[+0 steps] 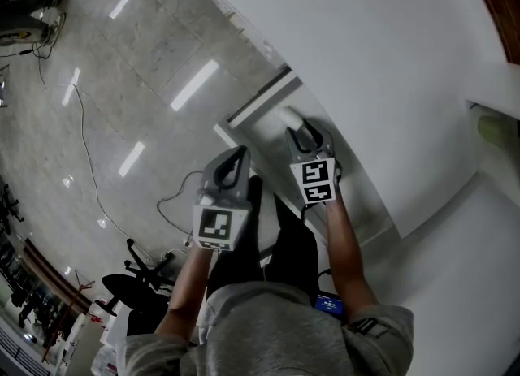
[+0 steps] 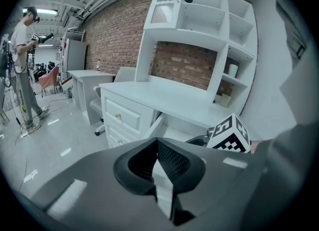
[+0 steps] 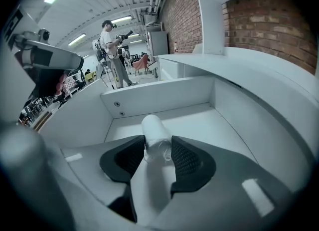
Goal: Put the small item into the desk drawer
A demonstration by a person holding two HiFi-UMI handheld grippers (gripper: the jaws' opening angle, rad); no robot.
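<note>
The desk drawer [image 1: 262, 100] stands pulled open, and its white inner walls [image 3: 159, 95] fill the right gripper view. A small white bottle [image 3: 155, 134] lies between the dark pads of my right gripper [image 3: 157, 151], which is shut on it low inside the drawer, just above the floor. In the head view that gripper [image 1: 297, 129] reaches into the drawer and the bottle [image 1: 288, 114] shows as a pale tip. My left gripper [image 1: 237, 157] hovers beside the drawer's front, outside it; its pads [image 2: 169, 157] meet with nothing between them.
The white desk top [image 1: 390, 58] runs along the right, with a shelf unit [image 2: 199, 25] above it. Closed drawers with knobs [image 2: 119, 117] sit below. A chair base [image 1: 134, 273] and a floor cable [image 1: 89, 163] lie to the left. A person [image 2: 22, 65] stands far off.
</note>
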